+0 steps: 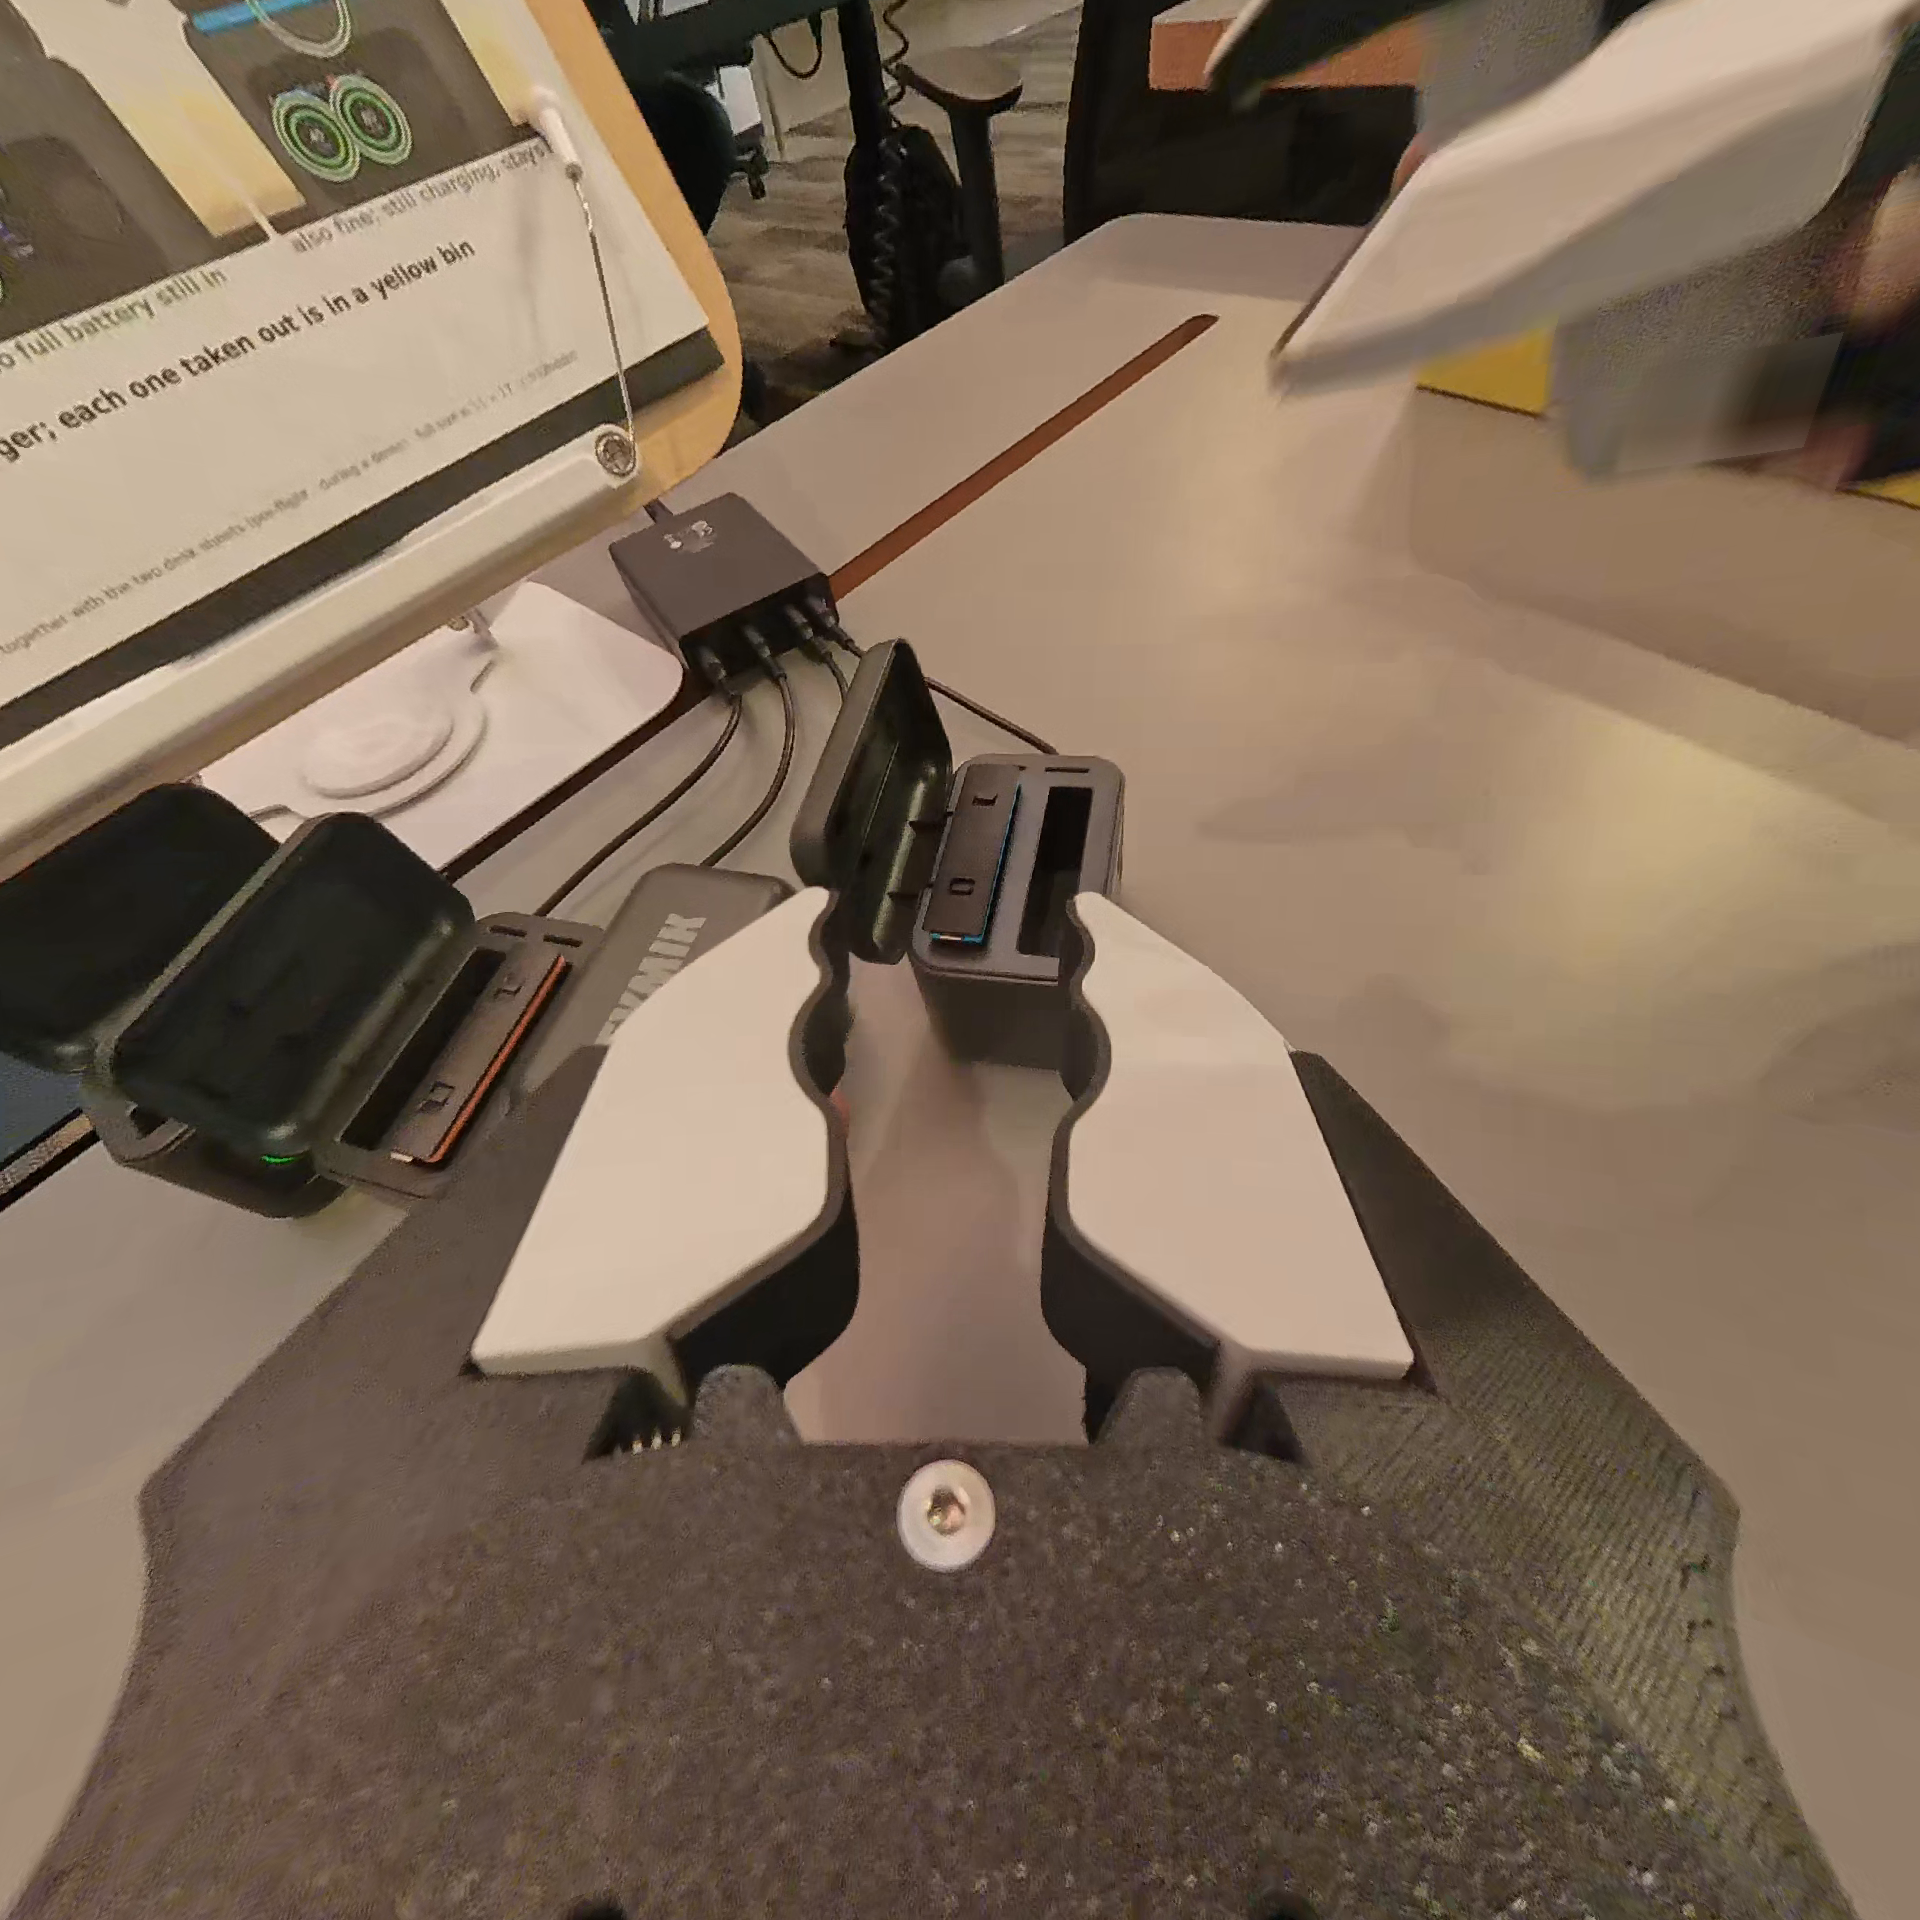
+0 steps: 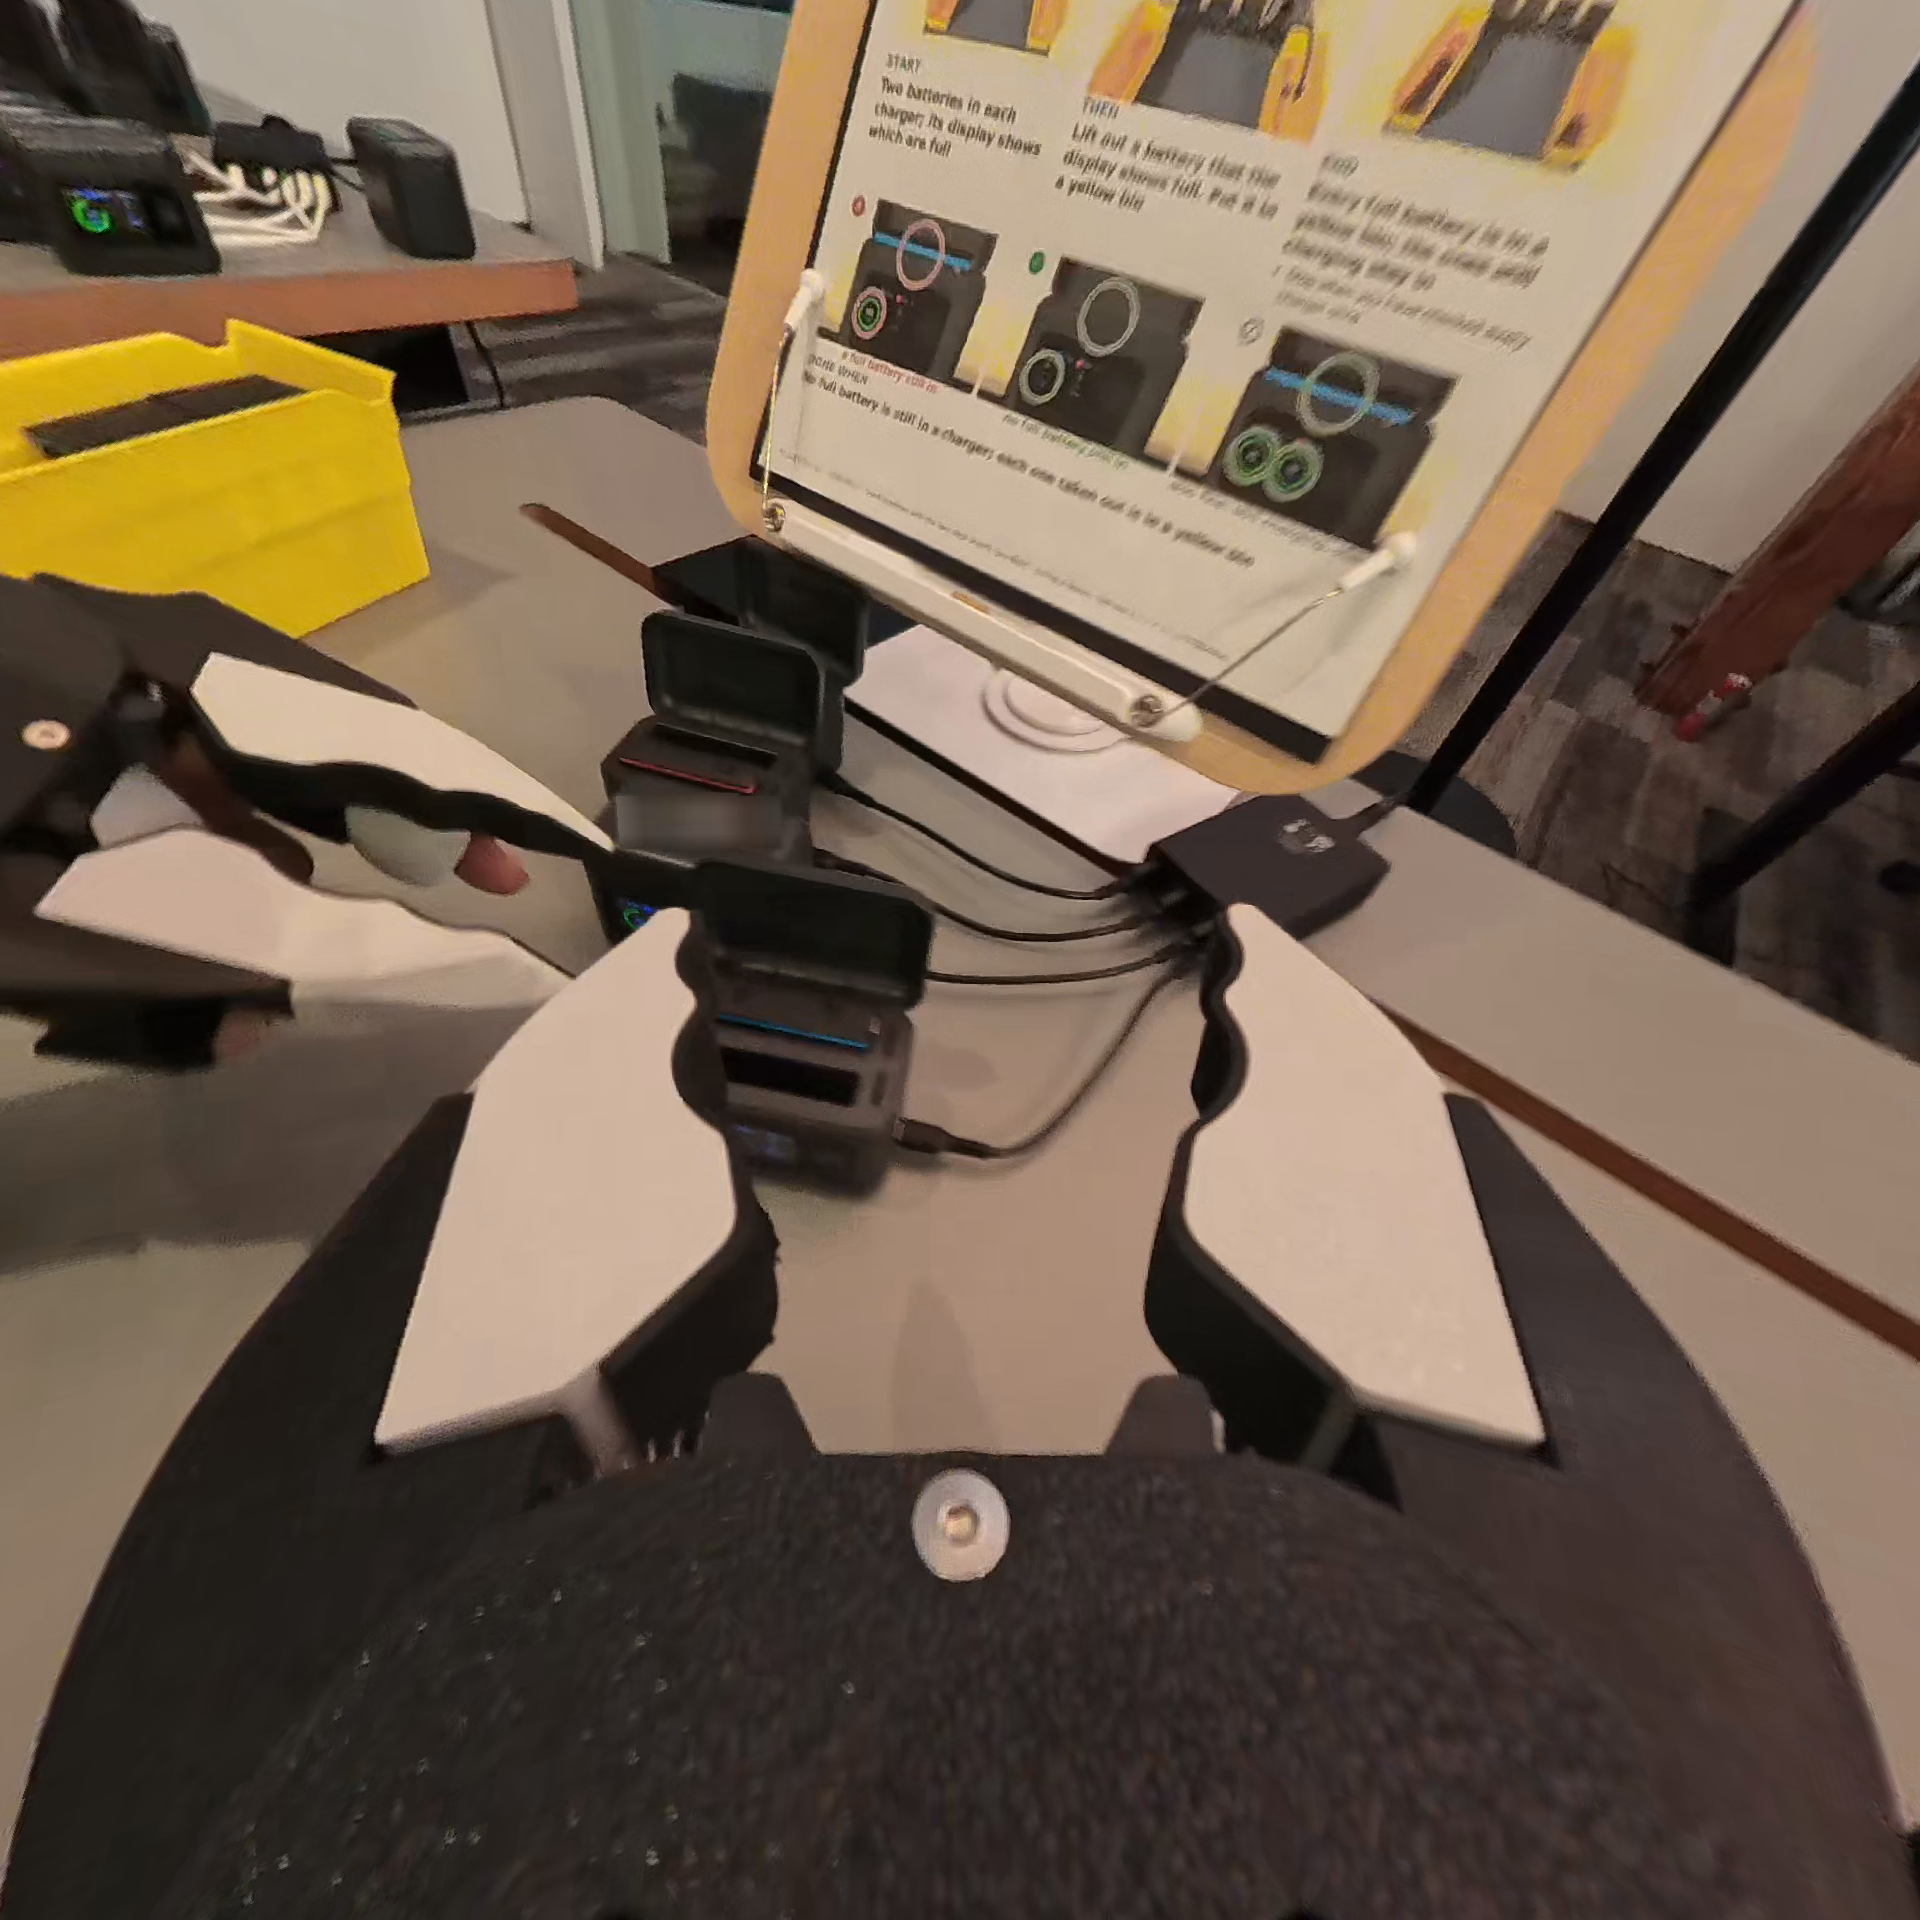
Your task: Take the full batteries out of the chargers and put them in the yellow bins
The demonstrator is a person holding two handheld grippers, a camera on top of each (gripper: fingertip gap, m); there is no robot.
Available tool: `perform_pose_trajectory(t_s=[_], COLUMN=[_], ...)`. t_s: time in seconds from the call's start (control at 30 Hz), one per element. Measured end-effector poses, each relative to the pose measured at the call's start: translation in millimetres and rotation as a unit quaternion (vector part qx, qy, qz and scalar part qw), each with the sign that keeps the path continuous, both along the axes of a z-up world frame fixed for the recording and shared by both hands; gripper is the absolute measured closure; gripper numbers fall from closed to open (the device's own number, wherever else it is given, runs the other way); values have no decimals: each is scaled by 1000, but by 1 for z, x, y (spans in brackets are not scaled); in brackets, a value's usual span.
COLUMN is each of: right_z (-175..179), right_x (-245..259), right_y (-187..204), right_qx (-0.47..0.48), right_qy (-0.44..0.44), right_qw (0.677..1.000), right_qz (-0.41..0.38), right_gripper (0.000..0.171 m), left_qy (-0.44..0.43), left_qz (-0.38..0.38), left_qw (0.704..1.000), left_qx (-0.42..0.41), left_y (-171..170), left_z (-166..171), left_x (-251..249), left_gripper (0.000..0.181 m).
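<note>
A black charger [image 1: 1023, 883] stands with its lid open. It holds one blue-edged battery [image 1: 977, 873] beside an empty slot. My left gripper [image 1: 956, 925] is open, its fingertips astride the charger's near end. The same charger [image 2: 810, 1049] sits between the wide-open, empty fingers of my right gripper [image 2: 961, 956], close to the left finger. A second open charger [image 1: 416, 1049] holds an orange-edged battery and shows a green light; it also shows in the right wrist view [image 2: 707, 769]. The yellow bin [image 2: 208, 499] at far left holds dark batteries [image 2: 156, 410].
A black power hub [image 1: 717, 571] with several cables feeds the chargers. An instruction sheet on a wooden stand [image 2: 1195, 364] rises behind them. A dark power bank [image 1: 665, 956] lies between the two chargers. My left gripper [image 2: 343, 821] reaches in from the left. Another table with chargers [image 2: 114, 208] stands far back.
</note>
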State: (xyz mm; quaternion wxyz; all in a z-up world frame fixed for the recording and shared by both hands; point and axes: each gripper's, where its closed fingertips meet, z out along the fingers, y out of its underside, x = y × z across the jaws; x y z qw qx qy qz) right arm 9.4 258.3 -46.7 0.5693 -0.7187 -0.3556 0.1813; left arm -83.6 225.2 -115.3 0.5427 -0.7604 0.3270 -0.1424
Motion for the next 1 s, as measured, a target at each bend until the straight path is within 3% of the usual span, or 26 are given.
perform_pose_trajectory(t_s=[0.17, 0.43, 0.83, 1.0], right_z=[-54, -98, -105, -102], right_x=[-51, -57, -62, -57], right_y=[7, 5, -2, 0], right_qx=[-29, -87, -99, -95], right_qy=[1, 10, 12, 16], right_qw=[999, 996, 995, 995], right_qz=[-43, -36, -20, -26], right_gripper=[62, 58, 59, 59], left_qy=[6, 64, 73, 80], left_qz=[5, -10, -2, 7], left_qw=[1000, 997, 992, 990], left_qx=[-9, -46, -105, -117], left_y=[2, 1, 12, 24], left_z=[-6, -35, -73, -82], left_x=[-4, -5, 20, 28], left_gripper=[140, 128, 107, 107])
